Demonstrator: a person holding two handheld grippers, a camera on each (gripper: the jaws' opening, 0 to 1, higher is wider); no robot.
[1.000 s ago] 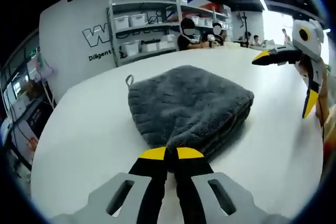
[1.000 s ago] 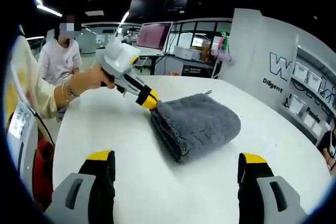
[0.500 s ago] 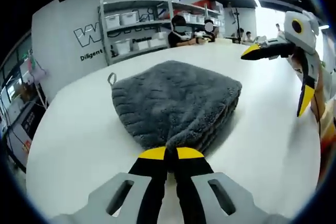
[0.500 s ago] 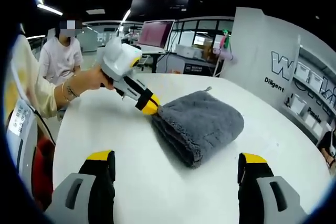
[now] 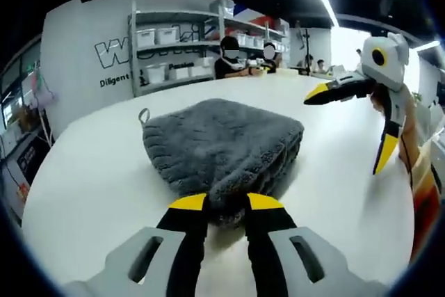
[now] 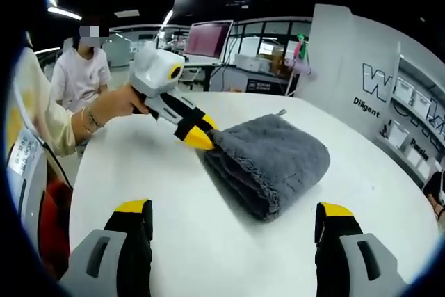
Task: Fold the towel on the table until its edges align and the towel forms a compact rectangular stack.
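Towel [image 5: 221,145], grey and folded into a thick stack, lies on the white table [image 5: 90,186]; its underside and far layers are hidden. The left gripper [image 5: 226,202] has its jaws a little apart at the towel's near corner, touching the pile without pinching it. The right gripper [image 6: 236,213] hangs wide open, near but clear of the towel. Shelves [image 5: 174,39] stand far behind.

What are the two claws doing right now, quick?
Left claw: open, its tips at the edge of the grey towel.
Right claw: wide open, holding nothing.
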